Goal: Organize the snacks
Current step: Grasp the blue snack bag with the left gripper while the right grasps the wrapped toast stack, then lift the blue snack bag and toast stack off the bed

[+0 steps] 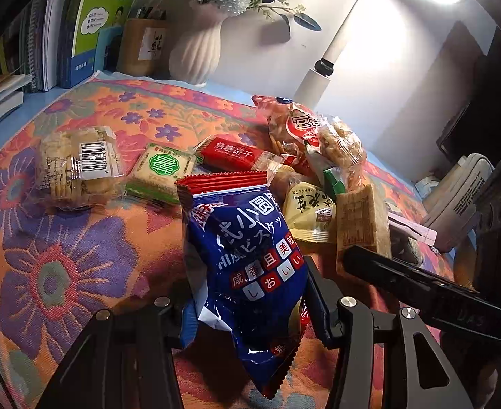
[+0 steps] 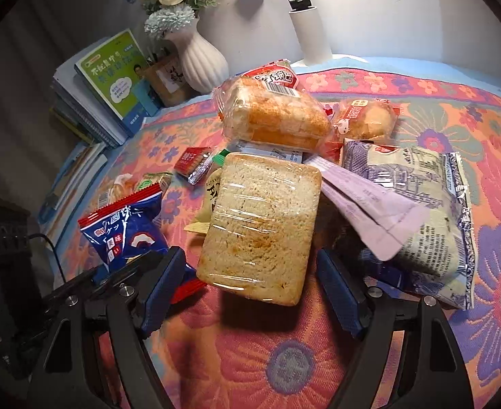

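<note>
Blue foil of the biscuit bag (image 1: 250, 272) fills the near part of the left wrist view: the left hand-held gripper (image 1: 250, 310) is clamped on its lower half, so the bag stands lifted and crinkled above the worktop (image 1: 63, 272), probably to carry it to the sorted side. In the right wrist view the right hand-held gripper (image 2: 250, 276) stands open, its 2 blue pads on either side of the wrapped toast slab (image 2: 260, 225) but not pressing it; I judge it is lining up a grasp. The slab is flat, porous, under glossy film, and it leans on the pile. Behind lie a soft lilac packet (image 2: 369, 204) and a printed pillow bag (image 2: 427, 211). Farther off, beside the clear cracker pack (image 1: 80, 163), the green square packet (image 1: 162, 170) lies apart on the woven floral cloth, seemingly already sorted.
</note>
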A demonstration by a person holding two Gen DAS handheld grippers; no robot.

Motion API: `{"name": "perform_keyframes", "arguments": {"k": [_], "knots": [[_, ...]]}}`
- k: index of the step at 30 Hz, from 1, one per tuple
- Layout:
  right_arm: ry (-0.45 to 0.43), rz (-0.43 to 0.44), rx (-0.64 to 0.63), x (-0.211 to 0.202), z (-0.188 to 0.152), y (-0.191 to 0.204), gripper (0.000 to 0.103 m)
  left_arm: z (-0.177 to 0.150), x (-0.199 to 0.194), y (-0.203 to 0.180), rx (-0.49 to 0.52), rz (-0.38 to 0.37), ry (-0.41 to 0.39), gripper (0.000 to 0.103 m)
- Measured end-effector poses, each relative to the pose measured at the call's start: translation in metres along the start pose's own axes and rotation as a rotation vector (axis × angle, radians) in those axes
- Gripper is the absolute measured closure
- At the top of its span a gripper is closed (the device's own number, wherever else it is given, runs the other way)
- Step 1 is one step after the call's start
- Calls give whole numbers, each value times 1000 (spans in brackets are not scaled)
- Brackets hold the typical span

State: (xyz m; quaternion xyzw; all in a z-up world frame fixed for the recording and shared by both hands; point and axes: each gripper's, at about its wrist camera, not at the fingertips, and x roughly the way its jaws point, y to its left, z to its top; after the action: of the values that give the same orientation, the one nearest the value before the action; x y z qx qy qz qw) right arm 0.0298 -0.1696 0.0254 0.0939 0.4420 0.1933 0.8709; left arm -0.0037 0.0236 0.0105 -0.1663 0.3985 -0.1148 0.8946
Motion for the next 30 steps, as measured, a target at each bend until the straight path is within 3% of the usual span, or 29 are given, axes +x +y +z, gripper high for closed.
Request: {"name": "perform_keyframes", "arguments": {"k": [3, 13, 18, 21, 26, 30], "knots": [[-10, -61, -18, 2, -1, 1, 45, 0, 0, 0, -1, -4, 2, 53], [-25, -90, -90, -49, -31, -3, 50, -1, 0, -2, 25, -38, 11, 53], [-12, -243, -163, -73, -52, -11, 50, -9, -8, -14, 112, -144, 42, 53], [-4, -272, -173, -75, -57, -21, 50, -17, -7, -23, 207, -176, 103, 53], [-6, -239, -167, -66, -60, -28, 46, -16, -9, -18, 228, -145, 153, 37], [-6, -212, -162, -58, -65, -31, 40, -10, -30, 3, 191, -82, 94, 23]]}}
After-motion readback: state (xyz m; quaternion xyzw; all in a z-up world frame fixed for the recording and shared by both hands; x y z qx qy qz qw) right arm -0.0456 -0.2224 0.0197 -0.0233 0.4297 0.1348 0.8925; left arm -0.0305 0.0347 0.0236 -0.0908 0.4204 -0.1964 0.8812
